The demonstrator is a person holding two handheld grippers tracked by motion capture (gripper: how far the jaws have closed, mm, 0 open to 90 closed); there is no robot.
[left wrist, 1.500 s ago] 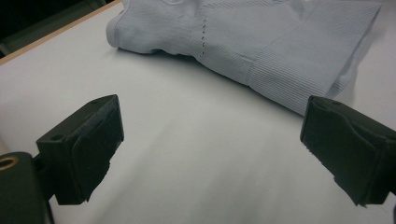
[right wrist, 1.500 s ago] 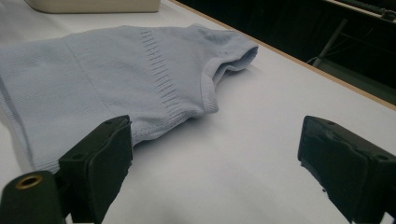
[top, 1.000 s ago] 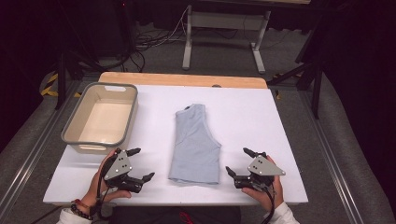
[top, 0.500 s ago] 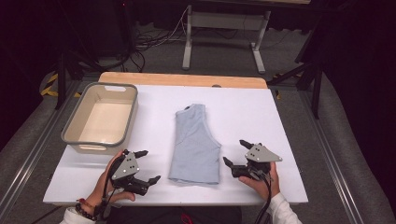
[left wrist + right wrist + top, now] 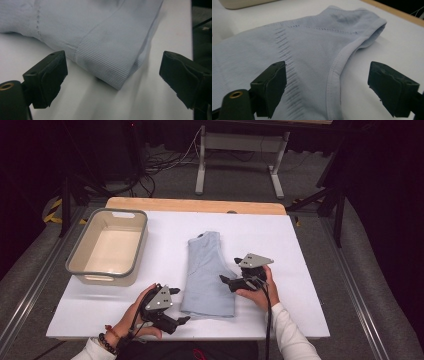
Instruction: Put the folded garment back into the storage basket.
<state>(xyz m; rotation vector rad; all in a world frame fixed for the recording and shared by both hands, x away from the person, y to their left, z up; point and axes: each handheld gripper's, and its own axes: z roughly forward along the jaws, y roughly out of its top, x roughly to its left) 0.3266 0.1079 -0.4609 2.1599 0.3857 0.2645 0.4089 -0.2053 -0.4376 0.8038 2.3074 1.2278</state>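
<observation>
1. We see the white table top (image 5: 310,260) carrying everything in the scene; a wooden strip runs along its far edge.
2. We see the beige tub (image 5: 80,257) on the left part of the table, well apart from the garment.
3. We identify the work item as a pale blue ribbed garment (image 5: 210,272), folded lengthwise and lying flat in the middle of the table, neck end away from the person. In the right gripper view the garment (image 5: 307,55) shows a curved bound armhole edge and a line of small stitch holes. In the left gripper view the garment (image 5: 105,42) shows its ribbed hem corner, lying flat on the white surface.
4. We see the right gripper (image 5: 235,270) at the garment's right edge, about mid-length. Its jaws have just been closing slightly but stand wide apart, over the armhole edge, gripping nothing.
5. We see the left gripper (image 5: 177,306) at the near left corner of the garment. Its jaws stand wide apart, the hem corner ahead of them, holding nothing.
</observation>
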